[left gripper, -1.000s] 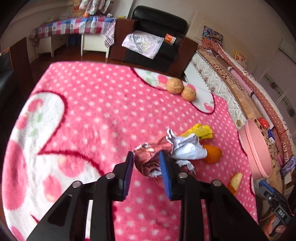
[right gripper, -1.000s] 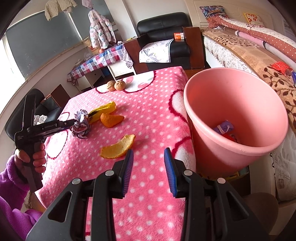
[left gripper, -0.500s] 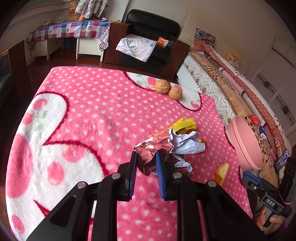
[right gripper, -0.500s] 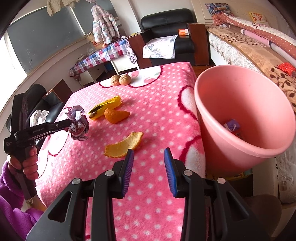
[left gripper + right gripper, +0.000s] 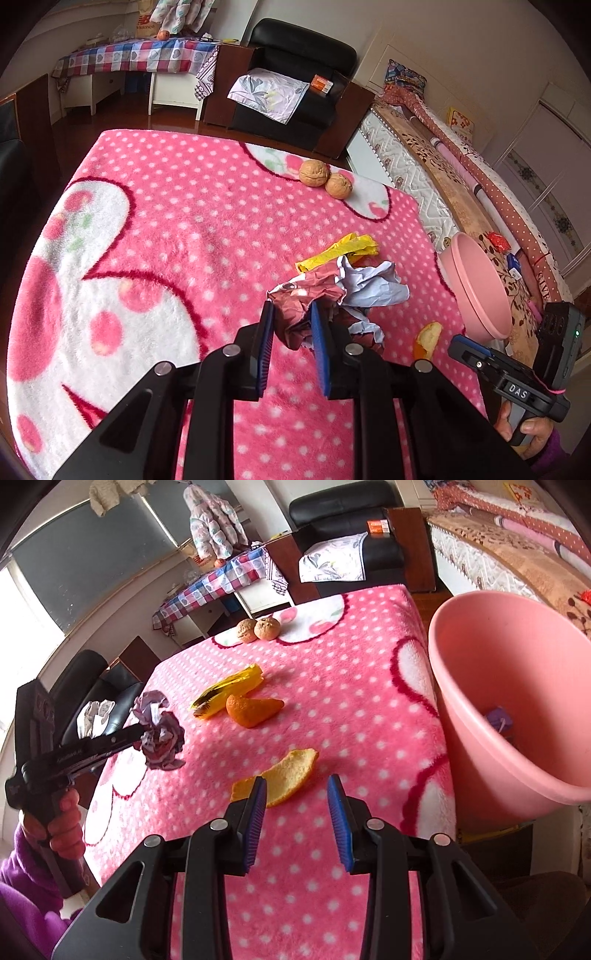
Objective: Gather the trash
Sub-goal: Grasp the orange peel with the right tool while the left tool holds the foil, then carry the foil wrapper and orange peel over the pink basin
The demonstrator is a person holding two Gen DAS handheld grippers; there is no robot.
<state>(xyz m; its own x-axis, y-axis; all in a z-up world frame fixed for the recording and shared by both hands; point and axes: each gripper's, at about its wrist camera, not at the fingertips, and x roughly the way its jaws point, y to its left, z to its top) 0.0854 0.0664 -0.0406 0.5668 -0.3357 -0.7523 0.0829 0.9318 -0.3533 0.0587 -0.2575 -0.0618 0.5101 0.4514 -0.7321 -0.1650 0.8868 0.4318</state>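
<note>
My left gripper [image 5: 291, 325] is shut on a crumpled red and white wrapper [image 5: 354, 290] and holds it above the pink dotted blanket [image 5: 166, 229]. The wrapper also shows in the right wrist view [image 5: 160, 734], held off the table. My right gripper [image 5: 297, 797] is open and empty, just above an orange peel strip [image 5: 288, 773]. A second orange peel [image 5: 253, 709] and a yellow banana peel [image 5: 231, 688] lie further back. The pink bin [image 5: 517, 698] stands at the table's right edge with some trash inside.
Two walnuts [image 5: 325, 179] sit near the table's far edge. A black armchair [image 5: 291, 85], a checked-cloth side table [image 5: 140, 59] and a bed [image 5: 461, 177] stand behind. The table drops off at the right beside the bin [image 5: 476, 288].
My left gripper closed on the crumpled wrapper and lifted it off the blanket. My right gripper moved a little forward toward the orange peel strip and stayed open.
</note>
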